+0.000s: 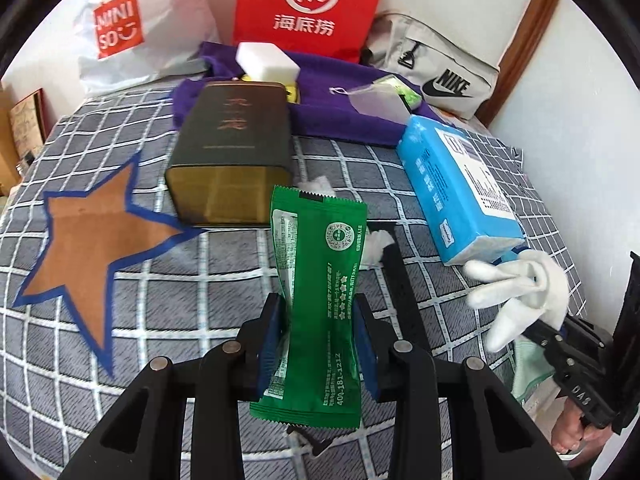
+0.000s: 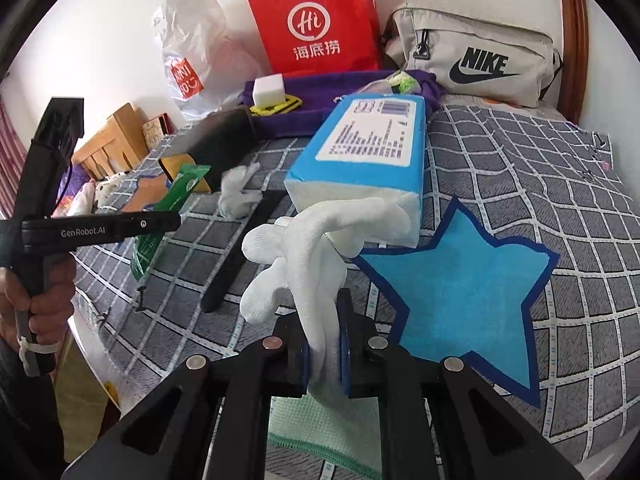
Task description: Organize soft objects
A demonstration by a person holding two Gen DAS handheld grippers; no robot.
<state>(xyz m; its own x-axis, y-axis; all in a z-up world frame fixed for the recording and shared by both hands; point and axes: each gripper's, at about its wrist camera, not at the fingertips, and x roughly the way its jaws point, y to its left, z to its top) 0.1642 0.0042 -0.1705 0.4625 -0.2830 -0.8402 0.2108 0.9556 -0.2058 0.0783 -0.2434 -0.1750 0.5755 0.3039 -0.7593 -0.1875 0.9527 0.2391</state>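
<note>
left gripper (image 1: 316, 344) reaches fwd over the grey checked bedspread (image 1: 200, 280), fingers clamped on a green foil sachet (image 1: 316, 300) standing upright btwn pads. right gripper (image 2: 325, 354) level w/ it, fingers pinched on a limp white knit glove (image 2: 316, 252) just before the blue tissue pack (image 2: 368, 152).

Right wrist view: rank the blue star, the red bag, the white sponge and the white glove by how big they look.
1. blue star
2. red bag
3. white glove, enlarged by nearness in the right gripper
4. white sponge
</note>
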